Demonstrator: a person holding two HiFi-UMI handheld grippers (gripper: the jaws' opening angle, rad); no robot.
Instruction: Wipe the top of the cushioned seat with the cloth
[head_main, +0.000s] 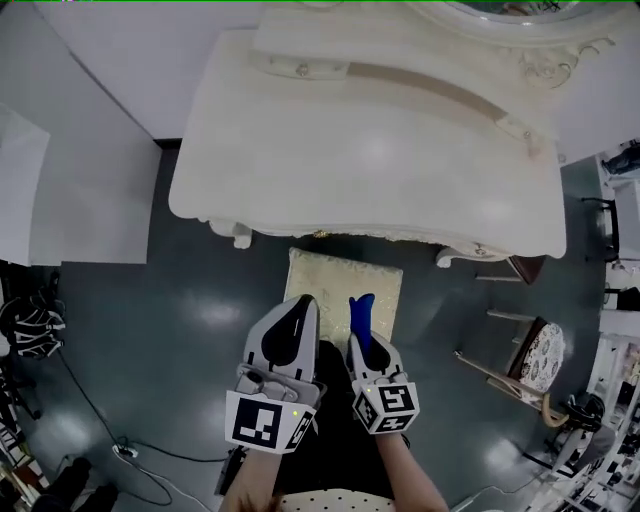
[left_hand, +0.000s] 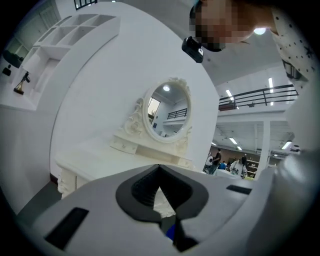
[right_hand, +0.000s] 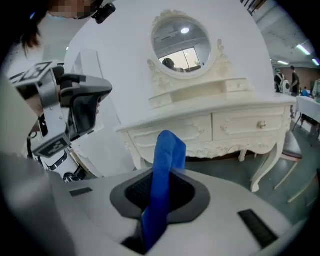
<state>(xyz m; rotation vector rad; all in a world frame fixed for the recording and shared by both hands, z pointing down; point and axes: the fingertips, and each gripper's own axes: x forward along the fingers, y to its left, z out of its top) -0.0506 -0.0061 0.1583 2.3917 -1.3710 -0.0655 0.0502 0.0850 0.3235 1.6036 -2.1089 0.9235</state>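
Head view, both grippers held side by side at 6 o'clock of frame, above the dark floor (head_main: 170, 330).

Right gripper (head_main: 363, 342): we see the jaws closed onto the cloth (head_main: 361, 312), pinching it between the dark pads. The cloth is a vivid blue, narrow folded strip. It stands up out of the jaws with its free end doubled over into a rounded tip. In the right gripper view the strip rises at 12 o'clock from the pads and leans slightly toward 1 o'clock.

Left gripper (head_main: 302, 303): in the left gripper view we read the jaws as brought together at the tips, with nothing held between them. Only a thin slit shows lower down.

Cushioned seat (head_main: 335, 282): cream, with a fine patterned cover, roughly square. It sits at 12 o'clock of both grippers, its far edge tucked under the front edge of the white table (head_main: 380, 160). The tip of the cloth overlaps the near right part of the seat in the head view. We cannot tell whether cloth and seat touch.

An oval mirror (right_hand: 181, 44) stands on the table.
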